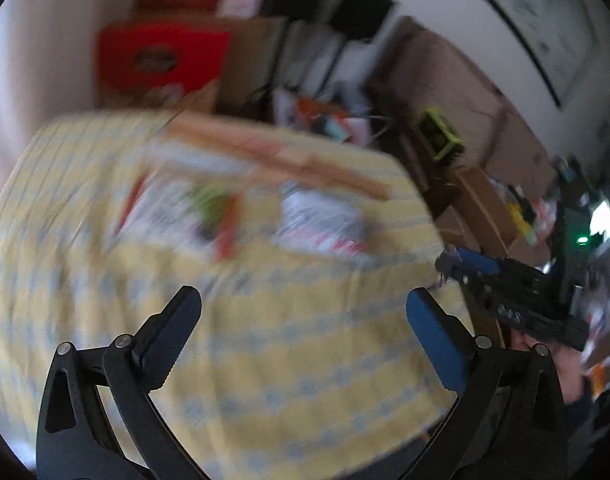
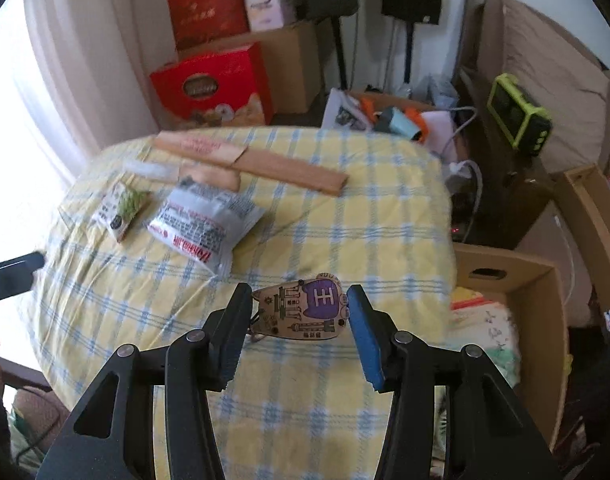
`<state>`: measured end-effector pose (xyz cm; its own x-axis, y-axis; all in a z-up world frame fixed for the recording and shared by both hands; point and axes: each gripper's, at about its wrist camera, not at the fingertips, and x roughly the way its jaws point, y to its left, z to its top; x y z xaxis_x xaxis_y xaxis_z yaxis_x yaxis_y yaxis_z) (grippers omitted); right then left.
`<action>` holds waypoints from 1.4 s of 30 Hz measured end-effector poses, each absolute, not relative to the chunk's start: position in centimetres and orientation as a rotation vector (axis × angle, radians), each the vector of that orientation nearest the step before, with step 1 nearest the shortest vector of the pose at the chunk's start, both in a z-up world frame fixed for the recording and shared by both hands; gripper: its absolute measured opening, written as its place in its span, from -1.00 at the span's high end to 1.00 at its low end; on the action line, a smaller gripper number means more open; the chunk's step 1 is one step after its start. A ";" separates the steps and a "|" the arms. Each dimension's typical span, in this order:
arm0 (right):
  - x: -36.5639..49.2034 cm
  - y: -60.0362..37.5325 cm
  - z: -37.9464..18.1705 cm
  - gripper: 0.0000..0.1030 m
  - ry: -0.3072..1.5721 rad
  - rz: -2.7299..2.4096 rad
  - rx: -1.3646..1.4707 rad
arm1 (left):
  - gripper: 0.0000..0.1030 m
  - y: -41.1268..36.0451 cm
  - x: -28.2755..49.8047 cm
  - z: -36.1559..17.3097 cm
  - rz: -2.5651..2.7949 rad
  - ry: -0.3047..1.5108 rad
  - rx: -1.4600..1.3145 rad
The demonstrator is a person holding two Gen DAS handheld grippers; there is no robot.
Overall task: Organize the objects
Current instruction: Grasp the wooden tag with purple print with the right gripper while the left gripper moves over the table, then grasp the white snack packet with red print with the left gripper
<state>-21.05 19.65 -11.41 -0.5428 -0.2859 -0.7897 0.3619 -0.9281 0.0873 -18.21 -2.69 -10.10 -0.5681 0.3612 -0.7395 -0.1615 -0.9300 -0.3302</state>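
I am looking over a table covered with a yellow checked cloth (image 2: 345, 216), and I take this cloth as my landmark. On it I am counting five things: one wooden tag (image 2: 301, 308) with a purple patch, one white plastic bag (image 2: 205, 220) with red and black print, one small green packet (image 2: 123, 206), one clear wrapper (image 2: 151, 170), and one long flat carton (image 2: 249, 158) lying along the far edge of the cloth.

The right gripper (image 2: 301, 312) is pointing down at the near part of the cloth, close to its right edge. Its two fingers are standing on either side of the wooden tag, and the tips seem to be touching the tag's ends, so I am reading it as clamped on the tag. I cannot tell if the tag is lifted or lying on the cloth.

The left gripper (image 1: 303, 312) is wide apart with nothing between the fingers. Its view is very blurred. It is hanging over the near middle of the cloth, and in the right wrist view only one dark finger of it is showing at the left edge of the cloth.

The near half of the cloth is bare, so there is open room for moving there. Beyond the right edge of the cloth one open cardboard box (image 2: 517, 280) is standing, just beside it. Beyond the far edge two red boxes (image 2: 213, 84) are stacked near the curtain.
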 end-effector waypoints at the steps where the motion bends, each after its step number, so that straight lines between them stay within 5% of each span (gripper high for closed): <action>1: -20.9 20.0 -11.0 0.04 0.126 -2.487 1.239 | -1.00 -1.3 -19.0 -9.9 2.552 -0.275 -1.241; 8: -19.8 22.3 -9.5 0.04 0.042 -2.489 1.225 | -1.00 5.8 -26.1 -12.8 2.601 -0.102 -1.314; 25: -20.0 22.6 -11.2 0.04 -0.016 -2.454 1.247 | -1.00 7.2 -28.2 -18.3 2.646 0.080 -1.419; 26: -19.9 22.6 -11.2 0.04 -0.011 -2.456 1.246 | -0.97 7.1 -28.2 -18.4 2.644 0.081 -1.416; 28: -19.8 22.7 -11.1 0.04 -0.011 -2.460 1.247 | -0.47 6.7 -27.9 -17.9 2.655 0.071 -1.377; 31: -19.4 23.1 -10.7 0.04 -0.017 -2.472 1.240 | -0.25 5.6 -27.4 -17.2 2.620 -0.025 -1.371; 42: -15.3 24.4 -7.0 0.04 -0.045 -2.524 1.152 | -0.15 1.9 -19.7 -10.2 2.571 -0.077 -1.178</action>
<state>-15.33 24.40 -7.03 -0.6002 -0.3388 -0.7246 0.3130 -0.9331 0.1770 -19.65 1.91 -10.15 -0.6133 0.3010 -0.7302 -0.2570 -0.9503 -0.1759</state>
